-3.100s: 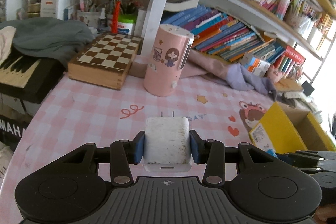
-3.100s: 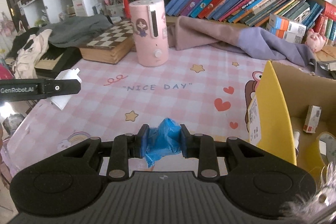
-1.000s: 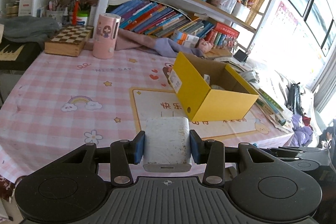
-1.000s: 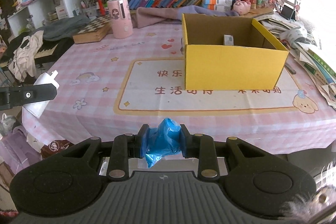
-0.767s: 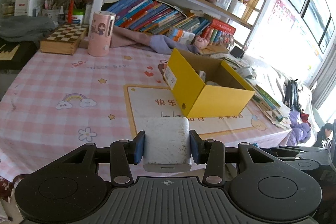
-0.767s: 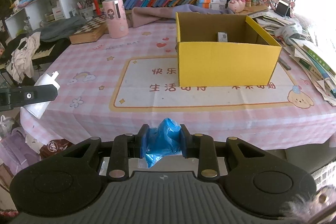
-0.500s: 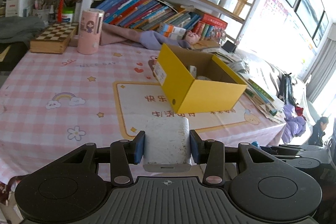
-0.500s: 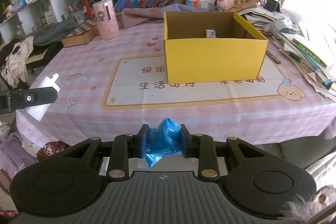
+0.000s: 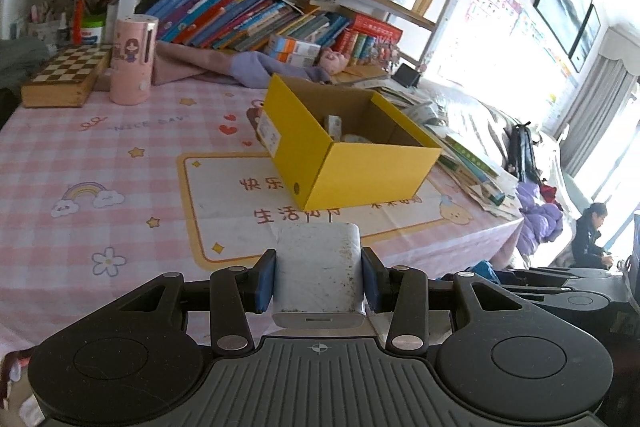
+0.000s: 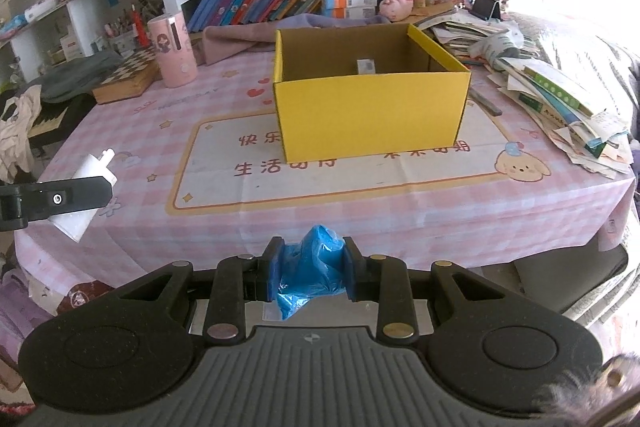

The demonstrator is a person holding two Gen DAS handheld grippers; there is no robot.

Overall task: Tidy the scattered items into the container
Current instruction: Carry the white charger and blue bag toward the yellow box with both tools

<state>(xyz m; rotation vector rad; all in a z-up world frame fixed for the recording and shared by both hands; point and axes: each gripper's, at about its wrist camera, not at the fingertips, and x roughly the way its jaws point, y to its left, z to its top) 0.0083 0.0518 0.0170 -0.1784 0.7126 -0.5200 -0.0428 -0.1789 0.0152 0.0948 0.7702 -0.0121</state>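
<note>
Both grippers loaded: left gripper (image 9: 319, 277) clamped on a white charger (image 9: 318, 267), right gripper (image 10: 308, 269) pinched shut on a crumpled blue bag (image 10: 310, 267). Both hanging off the near table (image 10: 400, 219) edge, well short of the yellow box (image 10: 372, 111), which sits open-topped mid-table with a few small items already inside. Next, probably: carry each over the rim and centre above the opening before letting go. Charger is dense, so lower it in, no drop. Bag is light and may cling to a pad, so open wide and check release. One at a time, to avoid clashing over the box.
</note>
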